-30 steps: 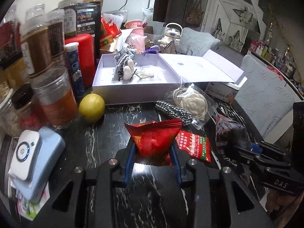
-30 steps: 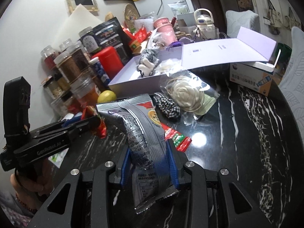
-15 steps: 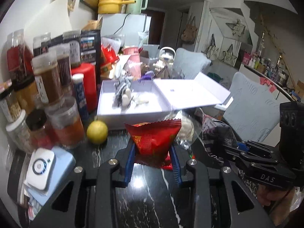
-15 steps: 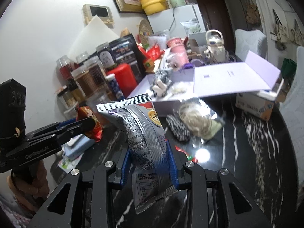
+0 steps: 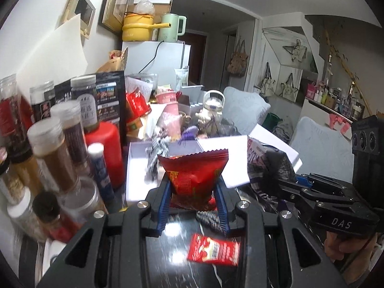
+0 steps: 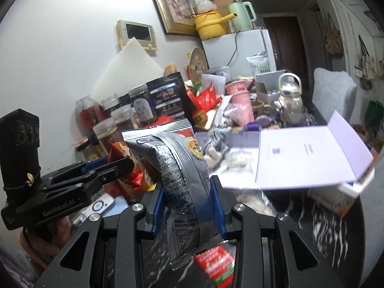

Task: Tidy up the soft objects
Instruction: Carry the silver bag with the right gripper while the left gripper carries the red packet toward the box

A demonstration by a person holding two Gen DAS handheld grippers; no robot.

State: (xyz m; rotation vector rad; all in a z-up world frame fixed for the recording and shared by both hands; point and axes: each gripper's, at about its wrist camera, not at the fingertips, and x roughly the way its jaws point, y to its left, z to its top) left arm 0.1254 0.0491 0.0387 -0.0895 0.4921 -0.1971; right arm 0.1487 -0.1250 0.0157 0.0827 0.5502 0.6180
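Altogether two packets held: left gripper clamps one red packet, right gripper one silver packet.

spice jars, red bottle, yellow pot atop white fridge.

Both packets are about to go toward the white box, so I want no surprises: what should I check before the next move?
1. Left gripper shut on red packet: ok.
2. Right gripper shut on silver packet: ok.
3. White box lid open: ok.
4. Free room inside the box beside the striped plush: cannot tell, the packets hide it.
5. Jars left of the box stand close to the path: not ok.
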